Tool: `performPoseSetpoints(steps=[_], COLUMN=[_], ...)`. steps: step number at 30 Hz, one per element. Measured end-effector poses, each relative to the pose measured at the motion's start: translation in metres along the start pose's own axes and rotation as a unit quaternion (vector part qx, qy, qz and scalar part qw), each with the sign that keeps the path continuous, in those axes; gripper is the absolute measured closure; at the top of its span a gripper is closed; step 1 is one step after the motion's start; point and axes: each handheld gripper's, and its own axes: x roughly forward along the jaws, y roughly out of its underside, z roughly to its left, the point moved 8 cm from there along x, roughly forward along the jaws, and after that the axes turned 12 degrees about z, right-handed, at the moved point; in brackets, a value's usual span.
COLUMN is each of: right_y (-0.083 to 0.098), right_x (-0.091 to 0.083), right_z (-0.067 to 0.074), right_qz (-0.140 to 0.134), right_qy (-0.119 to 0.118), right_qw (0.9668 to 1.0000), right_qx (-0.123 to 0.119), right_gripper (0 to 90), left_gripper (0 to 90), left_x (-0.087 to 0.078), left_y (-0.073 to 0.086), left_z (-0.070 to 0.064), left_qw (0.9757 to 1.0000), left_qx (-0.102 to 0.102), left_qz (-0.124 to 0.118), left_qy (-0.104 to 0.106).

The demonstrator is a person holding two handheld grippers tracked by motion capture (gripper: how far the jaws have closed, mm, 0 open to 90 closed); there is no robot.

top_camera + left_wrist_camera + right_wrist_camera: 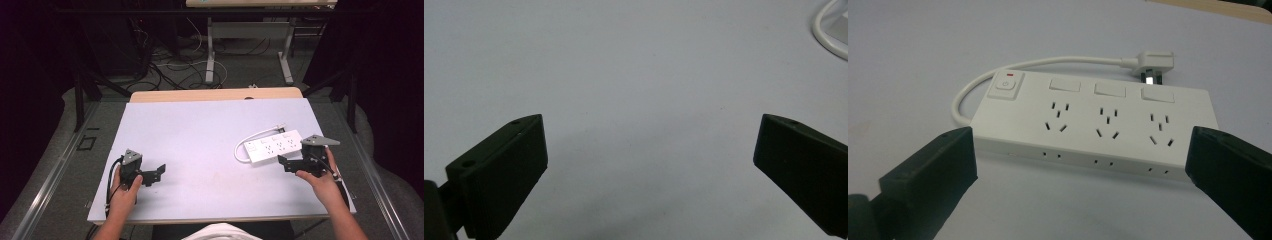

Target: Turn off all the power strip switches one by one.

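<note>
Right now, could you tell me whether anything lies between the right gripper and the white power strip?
Nothing visible does. The right gripper faces the long side of the power strip with its jaws wide open, and only bare table surface lies between them. The strip's cable and plug sit on its far side.

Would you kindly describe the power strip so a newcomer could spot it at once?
On the pale table, look to the person's right, just beyond the right gripper. There lies a white power strip with a looped cable and plug, the sole white item on the tabletop.
</note>
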Motion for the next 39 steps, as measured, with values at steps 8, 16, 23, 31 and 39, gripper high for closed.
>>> performPoseSetpoints(steps=[8, 16, 23, 31, 39], right_y=[0.022, 0.041, 0.054, 0.067, 0.074], right_x=[0.000, 0.005, 0.009, 0.012, 0.020], right_z=[-0.002, -0.013, -0.023, -0.038, -0.041], right_qz=[-0.007, -0.007, -0.007, 0.025, 0.052], right_qy=[0.002, 0.014, 0.029, 0.057, 0.059], right_qw=[0.9999, 0.9994, 0.9985, 0.9962, 0.9948], right_qx=[0.013, 0.031, 0.045, 0.061, 0.065], right_gripper=[0.0, 0.0, 0.0, 1.7, 3.0], left_gripper=[0.9, 0.9, 0.9, 0.9, 0.9], left_x=[0.000, 0.000, -0.001, 0.000, 0.001], left_y=[0.000, 0.000, 0.001, 0.001, 0.001], left_z=[0.000, -0.001, 0.000, 0.000, 0.000], left_qw=[1.0000, 1.0000, 1.0000, 1.0000, 1.0000], left_qx=[-0.003, -0.003, 0.000, 0.000, 0.000], left_qz=[-0.005, -0.003, 0.004, 0.001, 0.005], left_qy=[-0.001, 0.001, 0.003, 0.003, 0.003])
